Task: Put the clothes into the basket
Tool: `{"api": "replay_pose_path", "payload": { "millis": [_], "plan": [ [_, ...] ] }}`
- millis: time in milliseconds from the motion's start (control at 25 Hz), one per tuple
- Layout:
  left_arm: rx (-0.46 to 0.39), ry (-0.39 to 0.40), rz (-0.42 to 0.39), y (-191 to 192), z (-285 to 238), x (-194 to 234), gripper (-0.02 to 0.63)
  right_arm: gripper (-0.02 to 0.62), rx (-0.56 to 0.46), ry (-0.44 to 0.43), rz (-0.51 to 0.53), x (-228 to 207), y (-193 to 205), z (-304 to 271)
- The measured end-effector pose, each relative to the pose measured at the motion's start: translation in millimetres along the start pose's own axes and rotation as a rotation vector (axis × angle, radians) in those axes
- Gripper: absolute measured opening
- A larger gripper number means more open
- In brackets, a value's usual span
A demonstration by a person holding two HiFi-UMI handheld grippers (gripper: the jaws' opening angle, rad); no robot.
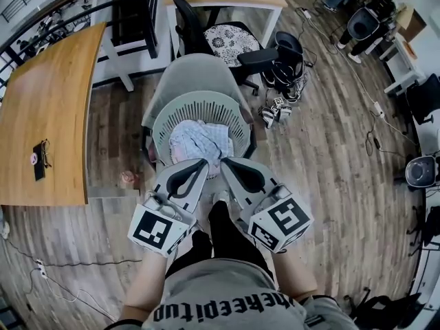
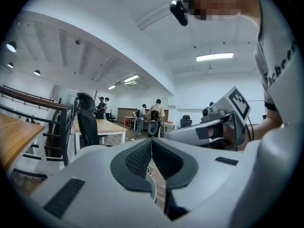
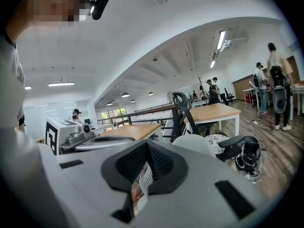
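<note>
Jaws on the left gripper (image 1: 204, 162) are clenched together with nothing between them. The right gripper (image 1: 224, 162), just beside it, is likewise pressed closed and empty, with only floor and basket slats showing through the gap beneath its pads. Just beyond both tips the clothes (image 1: 199, 139) lie bunched inside the basket (image 1: 199, 100), crowded toward its near wall. The heap points nowhere clearly, and its long axis runs roughly left to right across the basket. The basket sits on a chair (image 1: 196, 71), so a knock from either gripper might tip or slide it. Cloth riding high at the near rim could also spill over.
</note>
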State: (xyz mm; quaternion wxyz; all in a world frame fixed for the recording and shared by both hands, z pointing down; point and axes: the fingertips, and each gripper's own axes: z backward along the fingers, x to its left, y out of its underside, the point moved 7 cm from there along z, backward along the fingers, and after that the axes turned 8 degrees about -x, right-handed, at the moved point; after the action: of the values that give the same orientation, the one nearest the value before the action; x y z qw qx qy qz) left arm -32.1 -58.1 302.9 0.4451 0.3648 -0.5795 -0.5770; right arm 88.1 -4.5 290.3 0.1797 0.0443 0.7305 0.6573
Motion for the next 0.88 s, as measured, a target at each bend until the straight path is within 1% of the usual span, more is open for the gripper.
{"api": "replay_pose_path", "payload": {
  "millis": [280,480,880],
  "plan": [
    [-0.023,0.031,-0.03,-14,6,-10,0.015,0.011,-0.053,0.012,0.016,15,-11,15],
    [-0.036,0.043,-0.036,-20,16,-16,0.015,0.011,-0.082,0.022,0.021,28,-13,23],
    [-0.05,0.061,-0.056,-30,29,-26,0.015,0.011,-0.114,0.016,0.04,46,-18,32]
  ]
}}
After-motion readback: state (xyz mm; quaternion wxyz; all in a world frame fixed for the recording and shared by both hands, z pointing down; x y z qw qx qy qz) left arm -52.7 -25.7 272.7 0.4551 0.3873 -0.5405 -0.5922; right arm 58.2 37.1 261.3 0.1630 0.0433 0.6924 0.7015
